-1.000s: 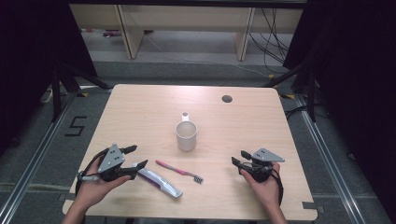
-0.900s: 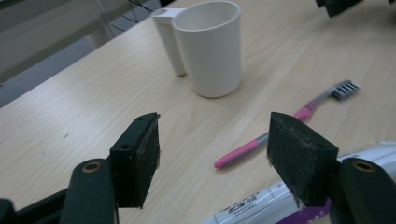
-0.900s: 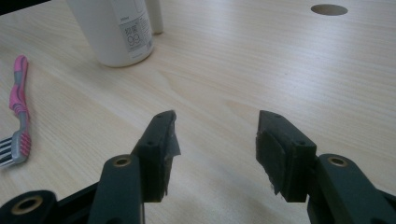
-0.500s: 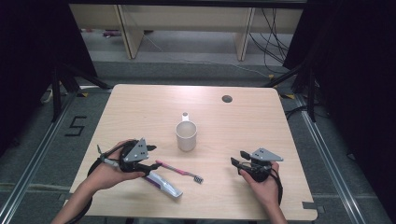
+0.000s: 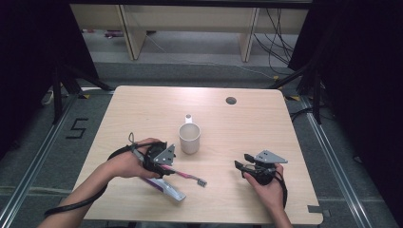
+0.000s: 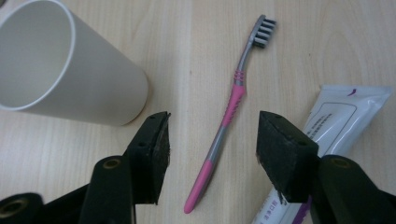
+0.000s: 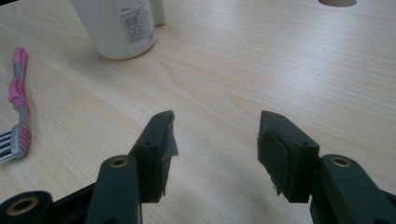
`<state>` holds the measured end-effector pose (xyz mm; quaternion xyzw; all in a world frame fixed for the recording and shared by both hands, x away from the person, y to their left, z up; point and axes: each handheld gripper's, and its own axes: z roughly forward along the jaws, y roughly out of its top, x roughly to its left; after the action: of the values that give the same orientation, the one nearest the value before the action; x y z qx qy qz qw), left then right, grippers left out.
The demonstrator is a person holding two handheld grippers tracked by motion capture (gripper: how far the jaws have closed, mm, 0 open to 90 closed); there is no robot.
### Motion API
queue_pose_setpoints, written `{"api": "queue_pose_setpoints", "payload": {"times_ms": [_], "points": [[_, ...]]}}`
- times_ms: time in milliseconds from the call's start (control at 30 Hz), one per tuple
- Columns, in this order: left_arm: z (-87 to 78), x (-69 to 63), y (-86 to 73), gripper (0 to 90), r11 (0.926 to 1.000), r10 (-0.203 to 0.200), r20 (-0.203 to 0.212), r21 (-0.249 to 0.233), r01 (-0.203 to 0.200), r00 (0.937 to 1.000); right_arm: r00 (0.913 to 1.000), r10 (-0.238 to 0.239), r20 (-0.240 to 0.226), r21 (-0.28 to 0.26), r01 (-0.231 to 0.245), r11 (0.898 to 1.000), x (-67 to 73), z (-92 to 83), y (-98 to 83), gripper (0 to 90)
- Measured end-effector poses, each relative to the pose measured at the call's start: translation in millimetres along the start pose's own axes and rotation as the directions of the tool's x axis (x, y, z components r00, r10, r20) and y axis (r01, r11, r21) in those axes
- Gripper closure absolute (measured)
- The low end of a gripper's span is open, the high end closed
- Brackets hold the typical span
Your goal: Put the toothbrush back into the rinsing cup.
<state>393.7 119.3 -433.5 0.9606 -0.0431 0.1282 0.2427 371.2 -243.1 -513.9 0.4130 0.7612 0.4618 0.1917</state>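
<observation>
Here the left claw (image 6: 212, 154) straddles a slim pink-and-grey toothbrush (image 6: 227, 112), closing.

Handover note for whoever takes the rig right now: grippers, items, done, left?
Left gripper: over the toothbrush, handle between the jaws; they have just been closing, pads not touching it yet.
Right gripper: open, empty, parked over bare table.
Items: toothbrush lies flat, bristle end pointing away from the left gripper; toothpaste tube lies beside it; white cup stands upright mid-table, looks empty.
Done: left gripper lined up on the toothbrush handle.
Left: close on the handle and lift; likely it goes in the cup. The tube is untouched.
</observation>
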Motion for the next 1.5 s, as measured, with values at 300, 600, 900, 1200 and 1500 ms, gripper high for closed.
{"api": "queue_pose_setpoints", "payload": {"times_ms": [300, 600, 900, 1200, 1500], "points": [[21.7, 3.9, 9.3, 51.8, 0.9902, 0.093, 0.099, 0.095, -0.103, 0.9907, 0.9998, -0.017, -0.003, 0.002, 0.017, 1.000, -1.3, 0.7, 0.4, 46.6], [44.5, 10.7, 21.0, 57.2, 0.9523, 0.162, 0.215, 0.221, -0.210, 0.9630, 0.9998, -0.019, -0.005, 0.008, 0.019, 1.000, -0.9, 0.8, 0.5, 46.6], [57.6, 18.3, 23.7, 60.5, 0.9227, 0.210, 0.271, 0.263, -0.282, 0.9393, 0.9997, -0.022, -0.006, 0.007, 0.022, 1.000, -1.1, 1.0, 0.6, 46.7], [66.7, 20.9, 27.4, 67.0, 0.9106, 0.225, 0.316, 0.269, -0.314, 0.9217, 0.9996, -0.030, -0.001, 0.006, 0.030, 1.000, -1.3, 1.5, 0.7, 46.7], [70.5, 21.2, 28.9, 71.9, 0.9072, 0.215, 0.336, 0.279, -0.315, 0.9170, 0.9999, 0.006, -0.009, 0.026, -0.006, 1.000, 1.7, 1.3, 0.5, 46.8]]}}
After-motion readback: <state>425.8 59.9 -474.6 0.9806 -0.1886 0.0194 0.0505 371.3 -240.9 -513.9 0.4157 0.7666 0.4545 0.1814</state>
